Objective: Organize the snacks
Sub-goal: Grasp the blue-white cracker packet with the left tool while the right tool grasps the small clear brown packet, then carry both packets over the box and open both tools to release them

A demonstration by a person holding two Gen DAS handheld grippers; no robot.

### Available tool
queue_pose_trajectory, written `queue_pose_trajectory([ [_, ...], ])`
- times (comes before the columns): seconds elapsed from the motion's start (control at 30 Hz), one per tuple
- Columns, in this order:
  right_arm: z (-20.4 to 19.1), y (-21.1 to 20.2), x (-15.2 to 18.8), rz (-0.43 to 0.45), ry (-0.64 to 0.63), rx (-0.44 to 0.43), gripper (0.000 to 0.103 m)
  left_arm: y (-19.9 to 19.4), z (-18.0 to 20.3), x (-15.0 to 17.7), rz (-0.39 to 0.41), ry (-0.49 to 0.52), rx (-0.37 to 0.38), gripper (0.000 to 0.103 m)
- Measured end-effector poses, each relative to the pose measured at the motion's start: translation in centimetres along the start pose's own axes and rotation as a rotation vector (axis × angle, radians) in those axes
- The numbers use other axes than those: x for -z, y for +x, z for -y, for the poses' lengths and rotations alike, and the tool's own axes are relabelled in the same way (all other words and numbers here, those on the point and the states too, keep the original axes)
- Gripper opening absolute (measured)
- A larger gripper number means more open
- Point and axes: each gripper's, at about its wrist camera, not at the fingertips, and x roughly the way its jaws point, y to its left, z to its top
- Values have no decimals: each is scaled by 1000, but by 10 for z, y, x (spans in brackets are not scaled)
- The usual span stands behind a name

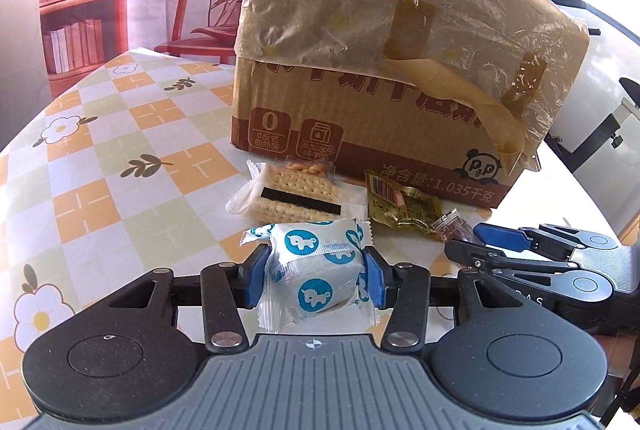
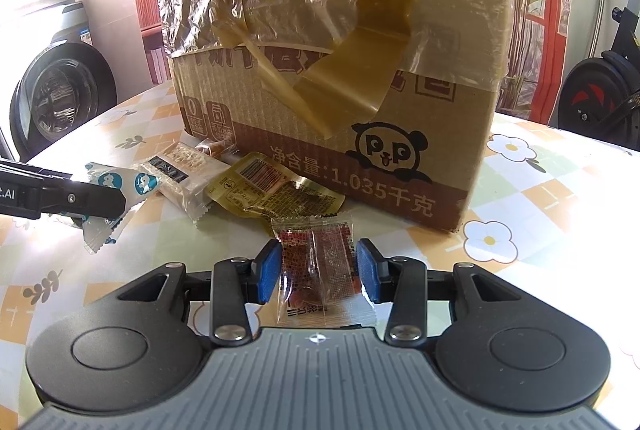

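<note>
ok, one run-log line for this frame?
left gripper: shut on blue-white packet | right gripper: shut on red packet | cracker pack, gold pouch: on table by box

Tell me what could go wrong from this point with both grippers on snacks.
1. The left gripper pinches the soft blue-and-white packet by its sides; a tighter squeeze could crush it.
2. The right gripper brackets the clear red sachet; the slick, thin wrapper may slip out when lifted.
3. The gold packet and the cracker pack lie close by in front of the cardboard box; either gripper could knock them.
</note>
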Motion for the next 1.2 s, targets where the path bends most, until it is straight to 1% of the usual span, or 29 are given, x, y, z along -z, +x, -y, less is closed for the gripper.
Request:
queue_pose_trajectory([
  [0.17,-4,-2,-2,-8,-21,7,42,-10,-7,-4,34,-26,-5,51],
  [0.3,-7,-14,-4,27,-19,11,42,-14,-10,-6,44,-39,-8,51],
  [0.43,-16,-26,-8,47,-33,-10,42,-17,-9,-5,50,-45,2,51],
  [0.57,-25,-37,-12,75,-42,-29,42,-25,-8,-9,84,-34,1,51],
  [0.63,-29,-45,-17,104,-47,-36,42,-32,-8,-14,110,-21,-5,51],
  [0.8,-37,-67,-42,190,-83,-60,42,-53,-14,-43,203,4,-18,51],
  [0.93,-46,-87,-70,285,-123,-77,42,-71,-16,-74,289,22,-14,51],
  [0.97,-48,-93,-79,317,-134,-83,42,-77,-16,-82,314,27,-6,52],
  [1.13,-52,-110,-116,424,-157,-104,42,-94,-9,-114,384,67,19,52],
  [1.2,-49,-111,-133,443,-162,-94,42,-97,-3,-129,406,78,39,52],
])
